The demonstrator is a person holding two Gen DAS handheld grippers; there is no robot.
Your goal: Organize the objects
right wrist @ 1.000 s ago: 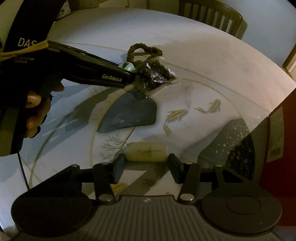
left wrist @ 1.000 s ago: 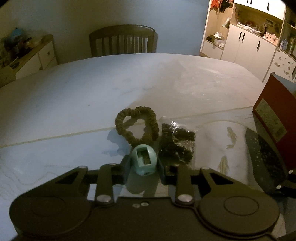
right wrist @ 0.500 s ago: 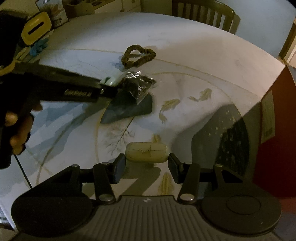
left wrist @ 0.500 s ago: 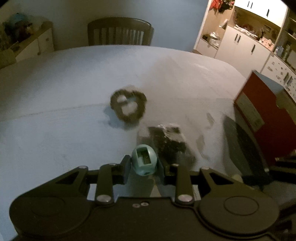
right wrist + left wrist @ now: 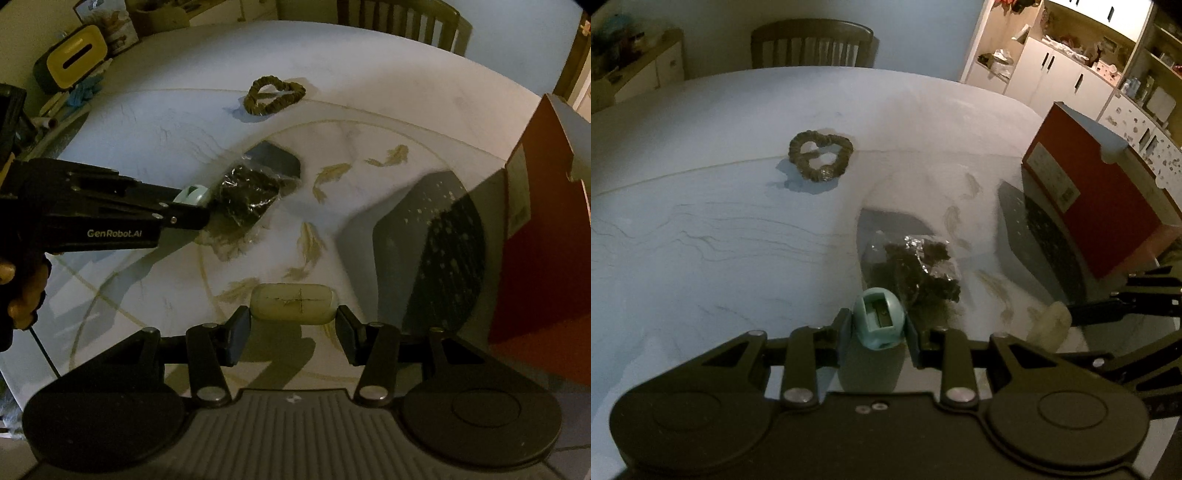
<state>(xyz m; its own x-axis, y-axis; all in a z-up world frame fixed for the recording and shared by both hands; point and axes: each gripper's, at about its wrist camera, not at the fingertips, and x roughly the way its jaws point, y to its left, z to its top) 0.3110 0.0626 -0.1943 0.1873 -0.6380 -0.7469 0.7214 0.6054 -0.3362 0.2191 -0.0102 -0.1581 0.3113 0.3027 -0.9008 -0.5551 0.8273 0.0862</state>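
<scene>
Plainly, both tools are loaded at this moment. Nearest the right wrist camera, the right gripper point(image 5: 293, 334) has its fingers closed on the ends of a pale, translucent oblong bar point(image 5: 293, 302), perhaps an eraser or soap, with a faint cross scratched on its face; it is held clear above the tabletop point(image 5: 166, 122). The left gripper point(image 5: 878, 338) has its fingers clamped on a small teal pencil sharpener point(image 5: 879, 321), blade slot facing the camera, also carried in the air. Just past the sharpener lies a clear plastic bag of dark contents point(image 5: 918, 267) on the glass centre of the tabletop, among painted fish. Farther off and well apart from the bag, a dark green scrunchie point(image 5: 820, 157) lies alone on the pale surface. At the right edge stands a red cardboard box point(image 5: 1097, 206), open at the top, which I judge to be the likely place for the things, though its inside is hidden. So the work looks partly done at best: two items are in hand and not yet put down, and the bag and the scrunchie are untouched on the tabletop. The only legible writing is "GenRobot.AI" on the side of the left tool; the box's label is too small to read.
</scene>
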